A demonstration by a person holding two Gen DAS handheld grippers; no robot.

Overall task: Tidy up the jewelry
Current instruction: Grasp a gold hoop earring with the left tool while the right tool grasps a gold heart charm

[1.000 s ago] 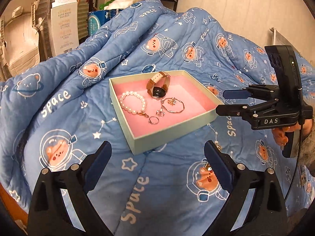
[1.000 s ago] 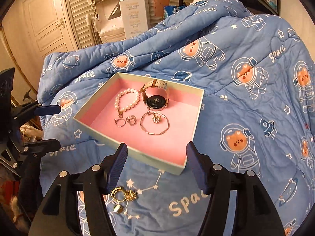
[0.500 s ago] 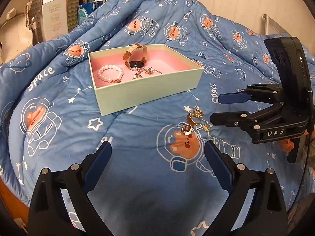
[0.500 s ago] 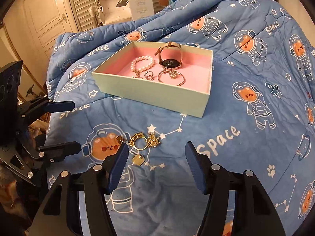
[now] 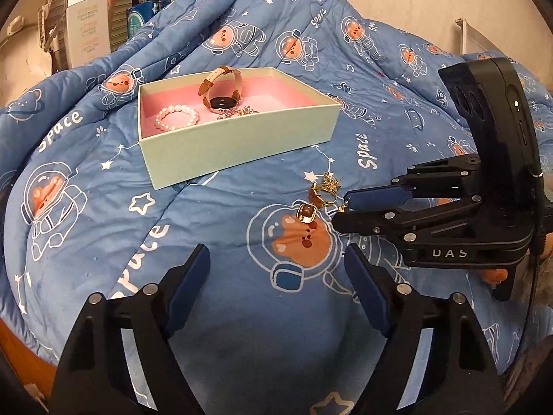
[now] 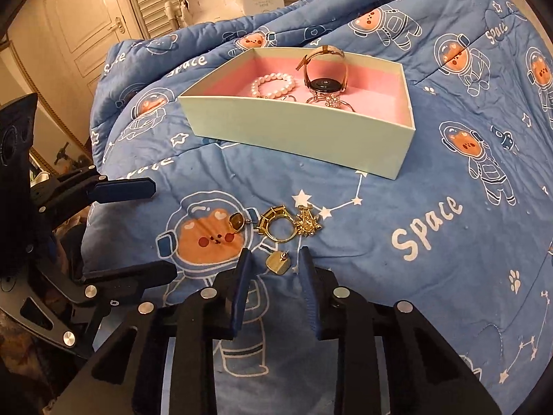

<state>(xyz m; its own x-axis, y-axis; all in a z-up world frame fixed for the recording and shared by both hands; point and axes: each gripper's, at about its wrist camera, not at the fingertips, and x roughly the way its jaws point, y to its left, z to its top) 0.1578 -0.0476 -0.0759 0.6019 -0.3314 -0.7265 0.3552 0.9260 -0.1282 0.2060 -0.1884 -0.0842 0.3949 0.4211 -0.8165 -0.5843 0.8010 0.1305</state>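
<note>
A pale green box [image 5: 238, 141] [image 6: 297, 131] with a pink lining holds a pearl bracelet [image 5: 177, 118] [image 6: 273, 84], a watch [image 5: 221, 88] [image 6: 325, 69] and a thin bangle [image 6: 330, 102]. Gold jewelry lies on the blue blanket in front of it: a chunky ring [image 6: 276, 228] [image 5: 323, 193], a brown-stone earring [image 6: 236, 221] [image 5: 306, 212] and a small gold charm [image 6: 277, 262]. My right gripper [image 6: 273, 264] [image 5: 345, 207] is low over the blanket, its fingers partly closed on either side of the charm, not gripping it. My left gripper [image 5: 276, 263] [image 6: 159, 228] is open and empty, left of the jewelry.
The blue space-print blanket [image 5: 103, 228] covers a bed and bunches up behind the box. A white carton [image 5: 88, 27] and shelving stand beyond the bed. A cream door [image 6: 83, 27] is at the far left of the right wrist view.
Both grippers pulled back from the box and dropped toward the loose gold jewelry. The right gripper's fingers narrowed around the small gold charm. The left gripper stayed open.
</note>
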